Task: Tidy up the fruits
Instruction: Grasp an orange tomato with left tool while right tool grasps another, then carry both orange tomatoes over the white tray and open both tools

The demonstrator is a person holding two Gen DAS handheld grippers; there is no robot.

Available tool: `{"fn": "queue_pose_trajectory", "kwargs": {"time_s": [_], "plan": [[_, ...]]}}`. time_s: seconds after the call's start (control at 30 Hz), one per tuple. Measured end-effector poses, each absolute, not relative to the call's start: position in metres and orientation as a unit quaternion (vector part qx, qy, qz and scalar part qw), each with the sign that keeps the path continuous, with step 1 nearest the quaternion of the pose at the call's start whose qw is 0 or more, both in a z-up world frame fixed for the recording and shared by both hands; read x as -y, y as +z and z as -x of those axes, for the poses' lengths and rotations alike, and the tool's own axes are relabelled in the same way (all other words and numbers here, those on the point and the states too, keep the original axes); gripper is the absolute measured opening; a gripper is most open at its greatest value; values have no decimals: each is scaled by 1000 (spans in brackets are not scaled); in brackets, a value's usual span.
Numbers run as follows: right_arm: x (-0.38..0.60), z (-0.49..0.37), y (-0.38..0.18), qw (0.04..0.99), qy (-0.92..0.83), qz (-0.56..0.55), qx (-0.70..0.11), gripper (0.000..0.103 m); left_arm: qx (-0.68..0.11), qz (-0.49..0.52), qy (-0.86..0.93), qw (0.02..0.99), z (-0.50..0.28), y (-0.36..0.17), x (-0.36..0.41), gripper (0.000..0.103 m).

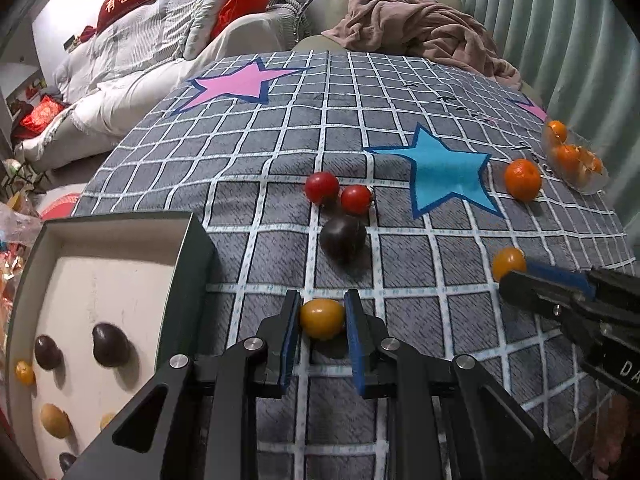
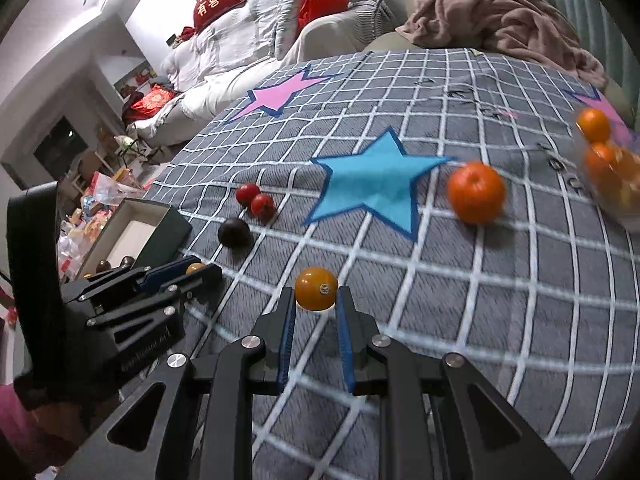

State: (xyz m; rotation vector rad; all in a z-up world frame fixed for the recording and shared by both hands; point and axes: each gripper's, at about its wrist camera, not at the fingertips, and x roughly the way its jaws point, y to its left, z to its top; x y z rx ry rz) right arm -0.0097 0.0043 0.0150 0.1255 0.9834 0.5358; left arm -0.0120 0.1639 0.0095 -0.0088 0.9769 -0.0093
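My left gripper (image 1: 322,312) is shut on a yellow cherry tomato (image 1: 322,318), low over the checked cloth; it also shows in the right wrist view (image 2: 196,268). My right gripper (image 2: 316,300) is shut on another yellow tomato (image 2: 316,289), seen from the left wrist view too (image 1: 507,263). Loose on the cloth lie two red tomatoes (image 1: 322,187) (image 1: 356,199), a dark plum (image 1: 343,238) and an orange (image 1: 522,179). A dark box (image 1: 192,256) with a white inside at my left holds several fruits. A clear bowl (image 1: 592,184) at the far right holds oranges.
The checked cloth (image 1: 400,240) with blue and pink stars covers the table. A pink blanket (image 1: 420,24) lies on a chair behind it. A white sofa with red cushions stands at the back left. Clutter lies on the floor at the left.
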Motion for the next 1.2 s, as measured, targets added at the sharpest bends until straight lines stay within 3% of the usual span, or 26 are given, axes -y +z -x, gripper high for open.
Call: {"fn": "queue_pose_trajectory", "kwargs": {"time_s": [0.33,0.73,0.93,1.0,1.03,1.2], "plan": [[-9,39,33,842,260,-73,-466,22,-465,26,-13,885,53,41,-176,24],[-72,78,60,838,300,-50,-452,22,-466,83,33,880,123,53,-256,24],[-61,94,54,841,277,-52,-462,22,-458,41,-4,888,116,53,-222,26],[-48,93,53,843,264,-59,-464,22,-457,24,-20,889,107,50,-204,60],[-42,94,52,844,257,-63,-466,22,-449,16,-15,893,103,48,-196,82],[-17,94,47,847,237,-75,-470,22,-451,-15,6,892,79,29,-173,82]]}}
